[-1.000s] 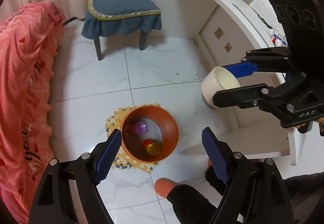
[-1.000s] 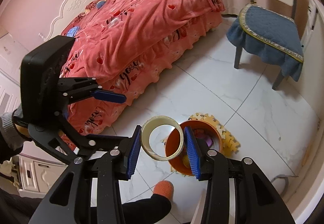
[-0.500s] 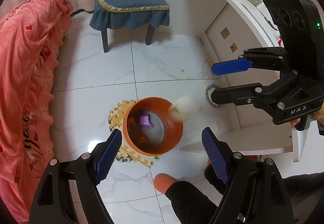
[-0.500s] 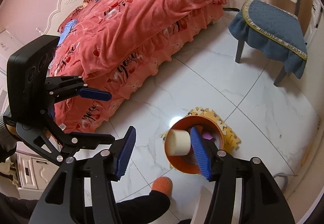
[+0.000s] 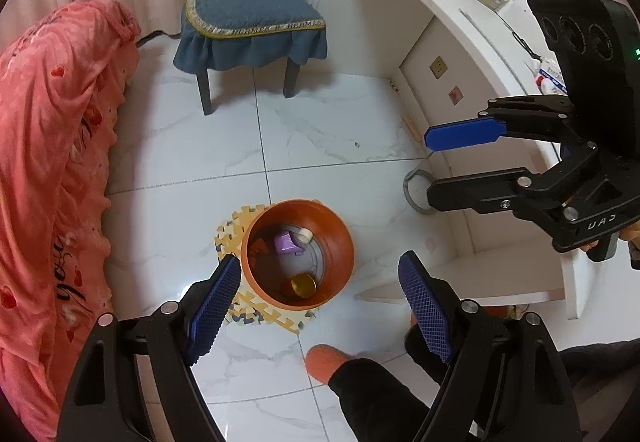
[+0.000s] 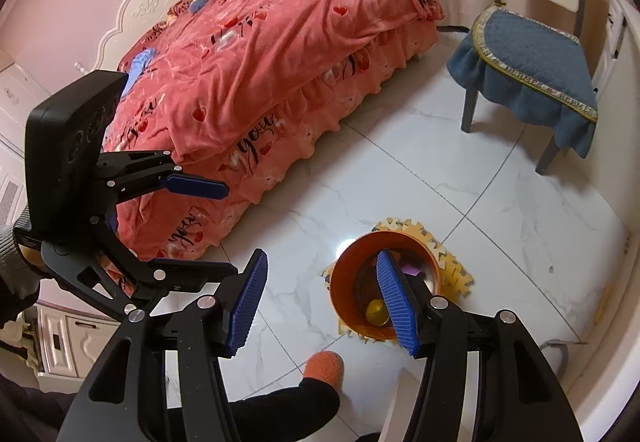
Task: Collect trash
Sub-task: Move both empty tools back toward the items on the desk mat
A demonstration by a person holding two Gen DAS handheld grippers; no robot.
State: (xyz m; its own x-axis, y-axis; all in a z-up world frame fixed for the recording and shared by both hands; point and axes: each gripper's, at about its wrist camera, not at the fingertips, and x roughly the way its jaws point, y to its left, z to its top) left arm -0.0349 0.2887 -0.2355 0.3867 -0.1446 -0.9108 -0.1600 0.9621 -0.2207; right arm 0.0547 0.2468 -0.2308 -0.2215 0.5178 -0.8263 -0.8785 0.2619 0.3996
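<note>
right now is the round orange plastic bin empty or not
Not empty: the round orange plastic bin stands upright, holding a purple piece, a gold lid and a white roll.

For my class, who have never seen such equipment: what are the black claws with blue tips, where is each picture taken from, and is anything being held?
They are two hand-held grippers, one in each of a person's hands, each carrying a wide-angle camera that looks along its fingers. In the left camera's view, the left gripper hangs open over an orange bin standing on a foam mat on the tiled floor. The right camera's view shows the right gripper, whose jaws have just been opening, also empty. A tape roll lies inside the bin.
</note>
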